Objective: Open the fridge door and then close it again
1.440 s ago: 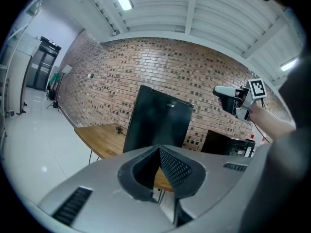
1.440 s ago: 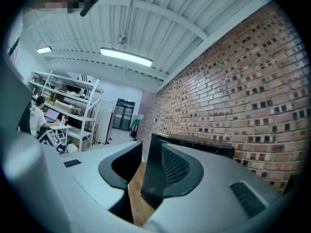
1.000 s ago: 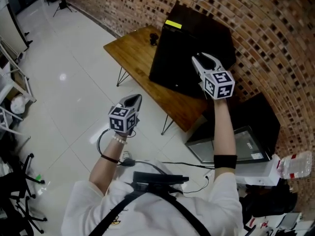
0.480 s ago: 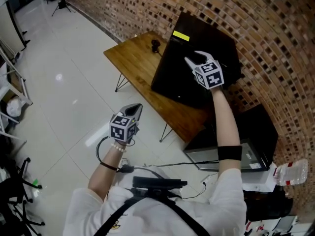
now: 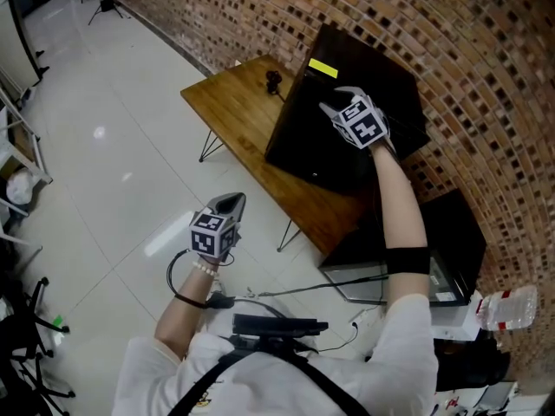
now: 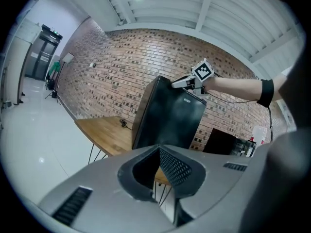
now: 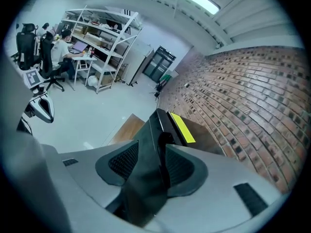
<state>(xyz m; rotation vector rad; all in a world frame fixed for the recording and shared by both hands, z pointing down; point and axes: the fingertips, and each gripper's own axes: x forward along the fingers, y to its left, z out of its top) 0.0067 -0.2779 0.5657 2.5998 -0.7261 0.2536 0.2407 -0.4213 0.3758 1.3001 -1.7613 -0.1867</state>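
A black mini fridge (image 5: 321, 137) stands on the wooden table (image 5: 230, 102) against the brick wall, a yellow label (image 5: 323, 68) on its top. My right gripper (image 5: 336, 100) lies at the fridge's top front edge. In the right gripper view the door's upper edge (image 7: 163, 123) stands between the jaws of that gripper (image 7: 150, 149), which have just been opening; the left pad shows a gap. My left gripper (image 5: 234, 199) hangs shut and empty over the floor, pointing toward the fridge (image 6: 167, 123).
A small dark object (image 5: 273, 80) sits on the table beside the fridge. A black box (image 5: 451, 224) and a plastic bottle (image 5: 512, 306) stand low at the right. Cables run over the floor near me. Shelves and a seated person (image 7: 68, 42) are far off.
My right gripper has moved up and left across the fridge to its top front edge and rolled, its jaws wider. The left gripper has sunk slightly.
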